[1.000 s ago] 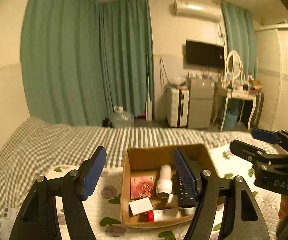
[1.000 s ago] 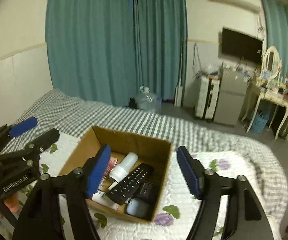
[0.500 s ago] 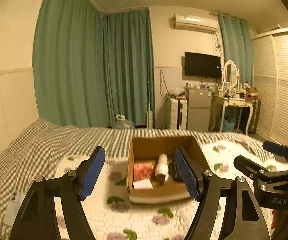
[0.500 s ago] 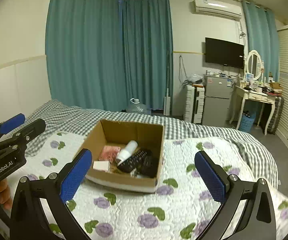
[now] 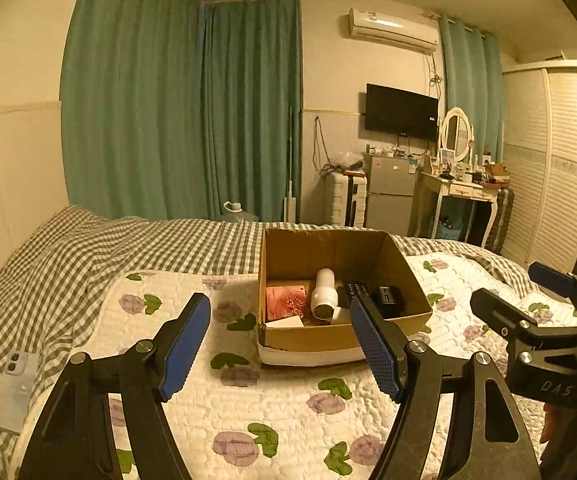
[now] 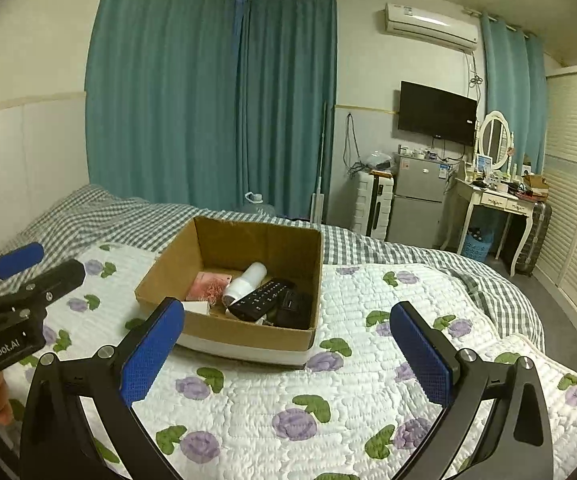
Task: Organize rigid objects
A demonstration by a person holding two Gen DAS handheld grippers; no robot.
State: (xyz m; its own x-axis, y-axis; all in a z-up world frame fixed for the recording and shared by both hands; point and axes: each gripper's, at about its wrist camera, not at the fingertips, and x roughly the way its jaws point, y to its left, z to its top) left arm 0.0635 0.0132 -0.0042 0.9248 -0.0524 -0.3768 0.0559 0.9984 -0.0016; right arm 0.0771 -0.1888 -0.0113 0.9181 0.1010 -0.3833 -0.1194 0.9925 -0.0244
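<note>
I see the open cardboard box (image 6: 248, 330) sitting flat on the bed's floral quilt (image 6: 328, 400). Inside: white cylindrical bottle (image 6: 244, 282) lying on its side mid-box, black remote (image 6: 264, 300) angled beside it, small black device (image 5: 388, 298) at the right wall, pink packet (image 5: 284, 304) flat on the left, white card (image 5: 286, 322) at the front-left.

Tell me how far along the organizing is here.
Mostly done, it seems: the cardboard box on the quilt holds the remote, white bottle and pink packet. Both the left gripper and right gripper are open, empty. A phone lies outside.
</note>
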